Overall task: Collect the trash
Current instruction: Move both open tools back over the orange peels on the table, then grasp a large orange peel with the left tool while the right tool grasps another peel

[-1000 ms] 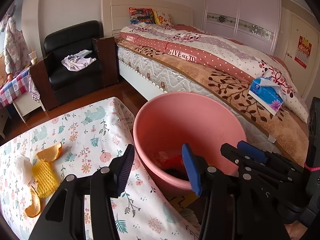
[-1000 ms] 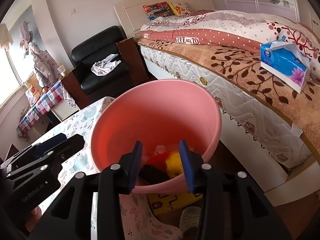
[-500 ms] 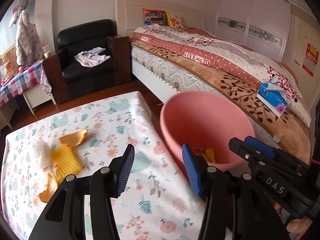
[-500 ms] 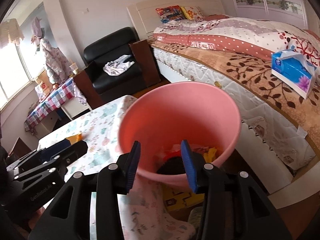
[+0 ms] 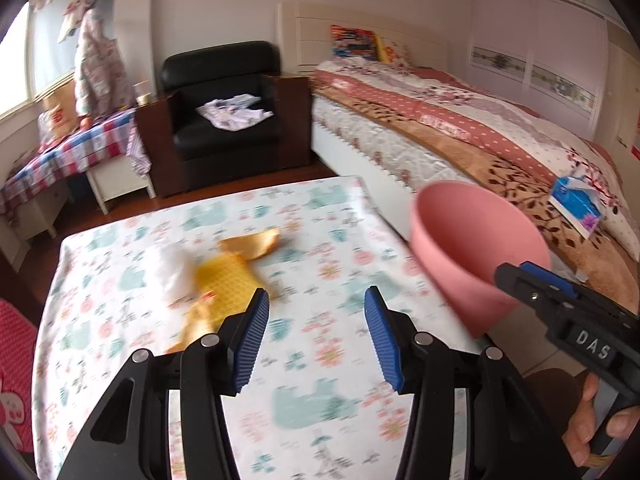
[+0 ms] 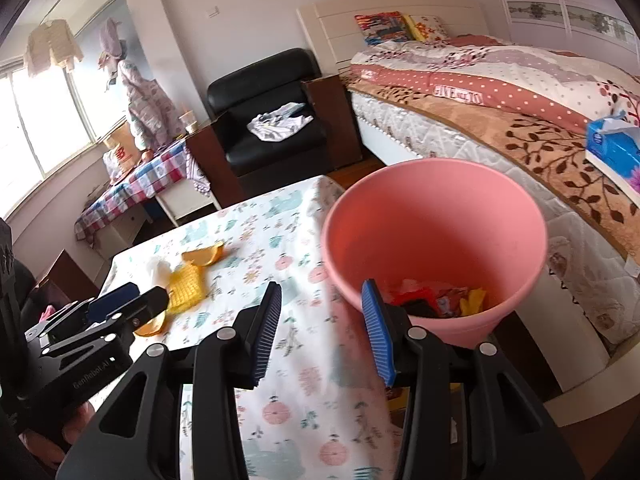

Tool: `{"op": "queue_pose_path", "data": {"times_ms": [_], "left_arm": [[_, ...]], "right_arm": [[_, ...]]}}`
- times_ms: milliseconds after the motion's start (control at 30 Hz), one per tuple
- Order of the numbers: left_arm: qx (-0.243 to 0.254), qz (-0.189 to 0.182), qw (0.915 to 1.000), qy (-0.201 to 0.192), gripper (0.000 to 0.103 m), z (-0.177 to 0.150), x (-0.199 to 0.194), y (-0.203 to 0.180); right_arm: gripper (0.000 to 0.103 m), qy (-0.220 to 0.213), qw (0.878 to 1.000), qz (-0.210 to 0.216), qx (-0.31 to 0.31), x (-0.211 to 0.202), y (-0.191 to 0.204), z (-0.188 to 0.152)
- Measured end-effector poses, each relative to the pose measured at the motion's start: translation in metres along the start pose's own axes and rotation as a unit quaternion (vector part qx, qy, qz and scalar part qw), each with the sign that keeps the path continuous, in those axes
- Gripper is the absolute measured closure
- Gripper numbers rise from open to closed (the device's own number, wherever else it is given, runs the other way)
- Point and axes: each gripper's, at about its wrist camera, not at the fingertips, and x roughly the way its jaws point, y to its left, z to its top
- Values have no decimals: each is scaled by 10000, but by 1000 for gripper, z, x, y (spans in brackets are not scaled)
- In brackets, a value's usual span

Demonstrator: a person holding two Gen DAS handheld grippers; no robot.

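A pink bucket (image 6: 434, 240) stands at the table's right edge with several scraps inside; it also shows in the left wrist view (image 5: 476, 256). On the floral tablecloth (image 5: 320, 360) lie a yellow mesh piece (image 5: 228, 284), orange peels (image 5: 256, 244) and a white crumpled tissue (image 5: 172, 268). My left gripper (image 5: 314, 340) is open and empty, above the cloth, just right of the yellow mesh. My right gripper (image 6: 320, 336) is open and empty, at the bucket's near left rim. The trash pile shows in the right wrist view too (image 6: 186, 284).
A bed (image 5: 460, 136) with a blue tissue box (image 5: 576, 206) runs along the right. A black armchair (image 5: 224, 116) holding clothes stands behind the table. A side table with checked cloth (image 5: 76, 148) is at the far left.
Both grippers have drawn back from the bucket and swung left toward the table. The trash pile now lies near my left gripper. Both stay open.
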Motion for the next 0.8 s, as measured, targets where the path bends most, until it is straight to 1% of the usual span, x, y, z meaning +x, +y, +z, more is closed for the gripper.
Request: {"op": "queue_pose_path", "data": {"times_ms": [267,433,567,667,767,800], "left_arm": [[-569,455,9973,87,54,-20,-14,65],[-984,684,9923,310,54,-38,-10,100],[-1416,588,9862,625,54,-50,3,116],[-1680,478,9819,729,54,-53,12,119],[-1776,441,9800,776,55,-51,22,117],[-1785,442,9798,793,57,-50,27,117]], "right_arm": [[60,179,9996,144,-192,9,25,-9],[60,254,9991,213,-279,15,32,-12],[60,331,9987,234,-324,20,36,-13],[60,394,9984,230,-347,25,38,-15],[60,441,9981,222,-378,28,38,-16],[60,456,9980,219,-381,29,39,-16]]}}
